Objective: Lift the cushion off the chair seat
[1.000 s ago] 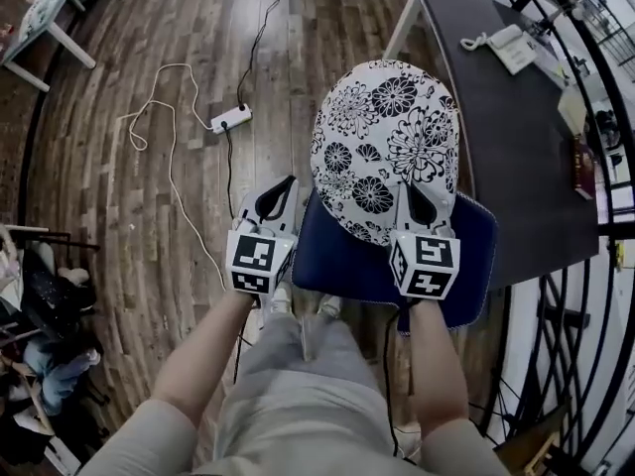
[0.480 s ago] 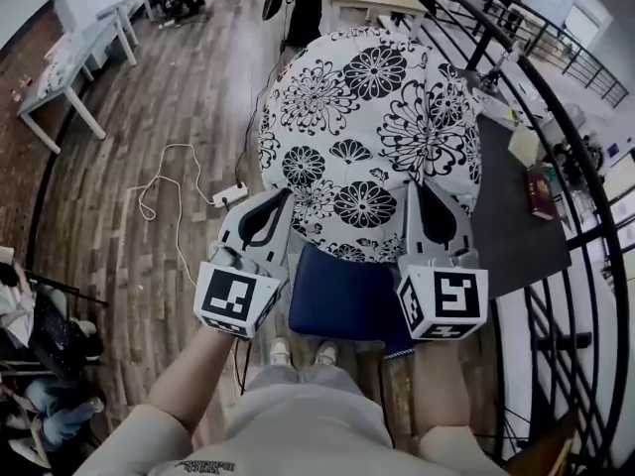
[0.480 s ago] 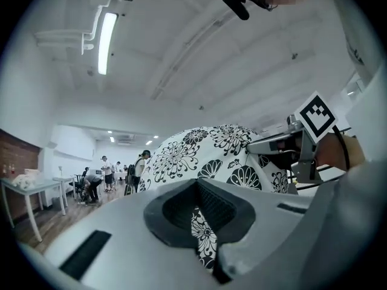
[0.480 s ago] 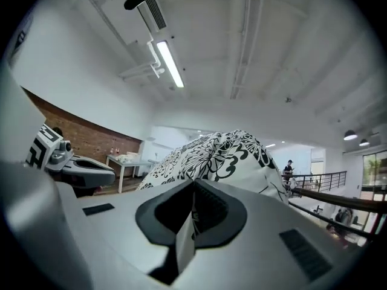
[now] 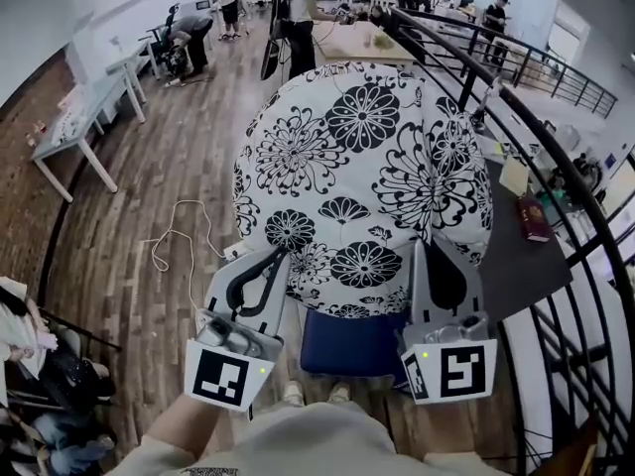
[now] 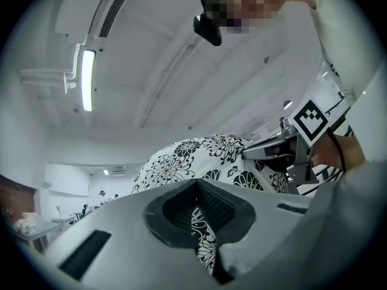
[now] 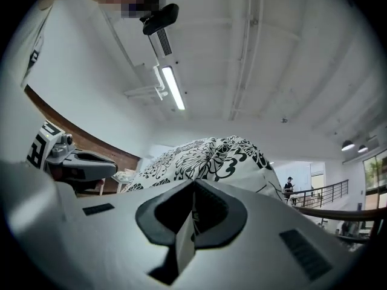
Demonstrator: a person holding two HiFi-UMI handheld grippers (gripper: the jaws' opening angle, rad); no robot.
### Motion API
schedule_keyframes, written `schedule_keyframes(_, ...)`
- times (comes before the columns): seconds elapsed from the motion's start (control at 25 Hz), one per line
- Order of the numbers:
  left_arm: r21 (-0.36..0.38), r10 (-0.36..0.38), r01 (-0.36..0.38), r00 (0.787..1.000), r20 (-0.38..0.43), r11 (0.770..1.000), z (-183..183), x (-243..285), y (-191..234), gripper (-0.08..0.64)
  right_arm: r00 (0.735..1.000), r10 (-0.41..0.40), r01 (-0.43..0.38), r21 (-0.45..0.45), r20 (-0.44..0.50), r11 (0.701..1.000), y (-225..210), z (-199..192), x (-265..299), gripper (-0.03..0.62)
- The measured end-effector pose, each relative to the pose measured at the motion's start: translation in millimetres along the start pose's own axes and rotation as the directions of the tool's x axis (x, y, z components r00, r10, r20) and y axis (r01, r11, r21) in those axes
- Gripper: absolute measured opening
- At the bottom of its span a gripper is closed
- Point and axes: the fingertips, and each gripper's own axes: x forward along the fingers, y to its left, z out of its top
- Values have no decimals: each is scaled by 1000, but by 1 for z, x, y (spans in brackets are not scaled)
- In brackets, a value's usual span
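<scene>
Cushion: round white cloth cushion with black flower print (image 5: 362,177); woven fabric, matt, soft creases at the near edge.
Seat: navy blue chair seat (image 5: 347,345); cloth cover, matt, smooth.
Grippers: left hand-held gripper (image 5: 279,256) and right hand-held gripper (image 5: 429,248); pale grey plastic shells, matt; dark ribbed pads (image 6: 210,205), rubbery look.
Floor: brown wooden plank floor (image 5: 119,196); grained, low sheen.
Worktop: dark worktop (image 5: 521,266); smooth, matt.
Railing: black metal railing (image 5: 566,87); smooth painted finish.

The cushion (image 5: 362,177) is hiding most of the seat (image 5: 352,345). People (image 5: 301,13) far behind are standing too small to make out.
</scene>
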Motion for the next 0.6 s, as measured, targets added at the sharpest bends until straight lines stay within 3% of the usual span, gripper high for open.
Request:
schedule_keyframes(0.16,-12,-29,29,999,-13,1000,-2,5,-11,5,1000,9,-9,36,13,999,-6,-3,2,3)
schedule_keyframes(0.36,1,4,-4,1000,5,1000,0,8,-21,5,998,60,-60,27,-8,998,-10,-11,9,3)
schedule_keyframes(0.6,-69,-28,21,996,-90,997,-13,14,-30,5,994,93,-91,44,-54,995,-11,-16,9,3)
